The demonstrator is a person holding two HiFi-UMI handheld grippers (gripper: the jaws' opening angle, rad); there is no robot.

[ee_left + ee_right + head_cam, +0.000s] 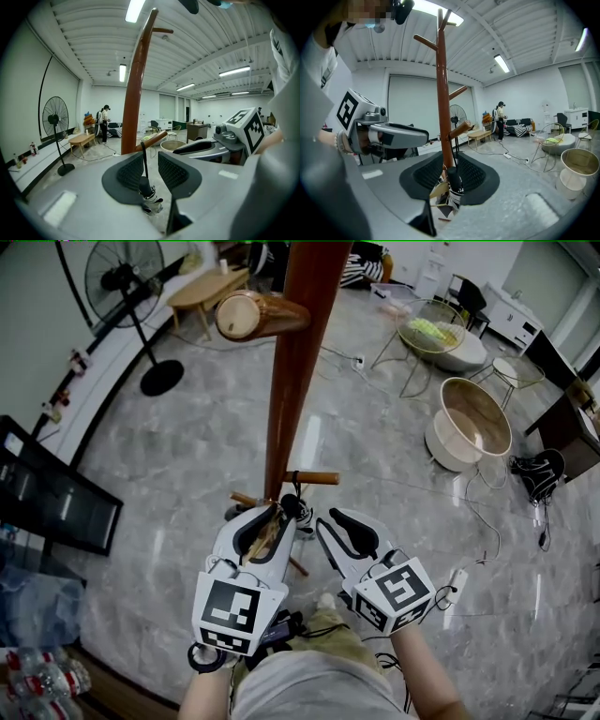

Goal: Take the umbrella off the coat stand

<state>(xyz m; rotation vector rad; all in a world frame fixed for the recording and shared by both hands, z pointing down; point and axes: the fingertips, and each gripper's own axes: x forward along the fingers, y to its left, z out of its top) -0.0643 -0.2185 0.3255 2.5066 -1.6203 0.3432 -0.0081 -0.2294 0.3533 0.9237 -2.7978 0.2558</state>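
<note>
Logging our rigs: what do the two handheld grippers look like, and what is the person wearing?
Both the left gripper and right gripper have white-grey moulded shells, black ribbed claw pads, and a cube with black-and-white square markers at the rear. The person wears a pale top.

Marble floor [375, 446], coat stand [292, 381], fan [123, 272], tub [473, 423]
</note>
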